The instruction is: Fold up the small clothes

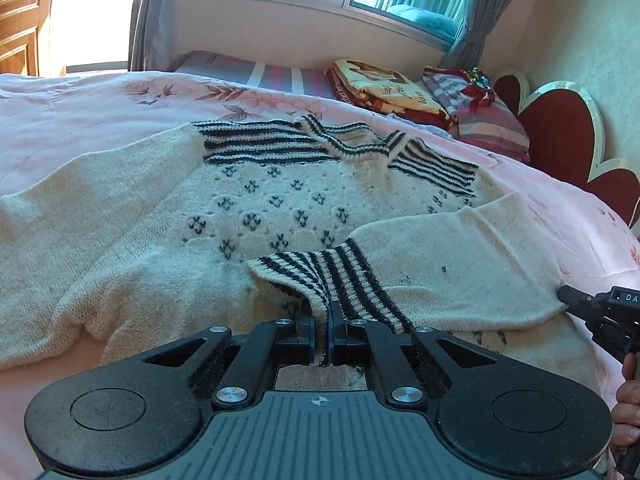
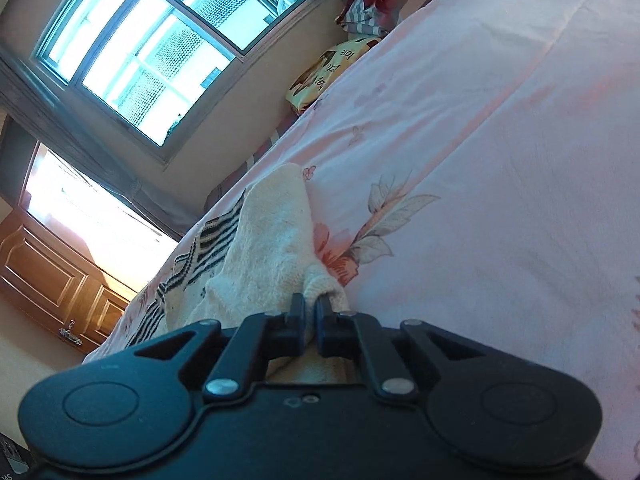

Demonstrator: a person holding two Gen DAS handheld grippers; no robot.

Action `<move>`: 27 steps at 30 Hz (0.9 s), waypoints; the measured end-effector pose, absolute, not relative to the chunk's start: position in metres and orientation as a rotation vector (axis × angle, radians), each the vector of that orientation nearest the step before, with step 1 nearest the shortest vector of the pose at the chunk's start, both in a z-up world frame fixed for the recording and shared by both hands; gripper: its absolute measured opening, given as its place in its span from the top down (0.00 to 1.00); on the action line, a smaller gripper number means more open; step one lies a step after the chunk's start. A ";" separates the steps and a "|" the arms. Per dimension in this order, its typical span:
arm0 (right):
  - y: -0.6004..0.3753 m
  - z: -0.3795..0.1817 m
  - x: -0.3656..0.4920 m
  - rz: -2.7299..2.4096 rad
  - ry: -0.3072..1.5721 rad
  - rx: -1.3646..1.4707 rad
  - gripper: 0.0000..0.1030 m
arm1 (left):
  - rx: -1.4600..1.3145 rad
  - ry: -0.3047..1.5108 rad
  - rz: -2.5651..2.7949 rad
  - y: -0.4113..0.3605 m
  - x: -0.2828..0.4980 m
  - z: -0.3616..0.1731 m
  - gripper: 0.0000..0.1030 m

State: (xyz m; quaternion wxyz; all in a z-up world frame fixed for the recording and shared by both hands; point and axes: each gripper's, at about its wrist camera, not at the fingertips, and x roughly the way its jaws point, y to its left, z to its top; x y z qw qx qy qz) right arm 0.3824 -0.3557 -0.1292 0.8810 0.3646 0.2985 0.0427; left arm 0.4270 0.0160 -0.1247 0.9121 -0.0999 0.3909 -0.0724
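Sweater [image 1: 280, 208] on pink bedspread [image 1: 100, 112], striped cuff [image 1: 340, 276] in left hand-held gripper [image 1: 329, 320], sleeve fold [image 2: 320, 286] in right hand-held gripper [image 2: 310, 312].

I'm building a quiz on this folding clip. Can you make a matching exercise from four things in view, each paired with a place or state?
Column one:
1. left gripper
2. right gripper
3. sweater's neckline
4. heart-shaped headboard

Column two:
A. lies at the far end of the sweater, trimmed in stripes
B. shut on a plain cream fold at the sweater's edge
C. red, at the end of the bed beyond the pillows
D. shut on the striped cuff

Pairs: 1-D, 2-B, 3-A, 4-C
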 end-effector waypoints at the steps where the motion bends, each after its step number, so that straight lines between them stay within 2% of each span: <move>1: -0.356 -0.124 0.382 0.120 0.631 0.751 0.86 | -0.221 0.805 -0.149 0.018 0.426 -0.126 0.95; 2: -0.357 -0.118 0.377 0.143 0.624 0.730 0.78 | -0.229 0.799 -0.152 0.019 0.425 -0.126 0.95; 5: -0.365 -0.099 0.363 0.175 0.556 0.672 0.73 | -0.236 0.774 -0.165 0.022 0.422 -0.125 0.94; 6: -0.371 -0.096 0.365 0.172 0.545 0.667 0.73 | -0.247 0.769 -0.163 0.024 0.421 -0.125 0.91; 7: -0.374 -0.094 0.371 0.169 0.538 0.661 0.73 | -0.258 0.759 -0.156 0.026 0.420 -0.124 0.82; 8: -0.378 -0.095 0.378 0.161 0.539 0.661 0.74 | -0.263 0.738 -0.150 0.027 0.419 -0.122 0.47; 9: -0.382 -0.096 0.388 0.154 0.541 0.664 0.74 | -0.254 0.716 -0.137 0.027 0.418 -0.120 0.26; 11: -0.387 -0.101 0.409 0.154 0.539 0.672 0.74 | -0.244 0.710 -0.147 0.027 0.420 -0.119 0.27; 13: -0.392 -0.108 0.433 0.175 0.553 0.707 0.74 | -0.260 0.724 -0.159 0.026 0.427 -0.120 0.40; 15: -0.396 -0.115 0.453 0.184 0.559 0.730 0.74 | -0.277 0.767 -0.152 0.026 0.437 -0.127 0.84; 16: -0.398 -0.117 0.462 0.188 0.567 0.742 0.73 | -0.295 0.774 -0.151 0.027 0.440 -0.131 0.89; 18: -0.402 -0.126 0.473 0.207 0.587 0.768 0.73 | -0.315 0.762 -0.152 0.029 0.441 -0.136 0.94; 22: -0.394 -0.135 0.493 0.278 0.635 0.755 0.72 | -0.302 0.706 -0.142 0.025 0.431 -0.134 0.95; 23: -0.390 -0.133 0.494 0.302 0.634 0.720 0.90 | -0.302 0.692 -0.135 0.025 0.428 -0.133 0.95; 27: -0.375 -0.105 0.483 0.302 0.568 0.536 0.93 | -0.288 0.629 -0.124 0.026 0.421 -0.125 0.95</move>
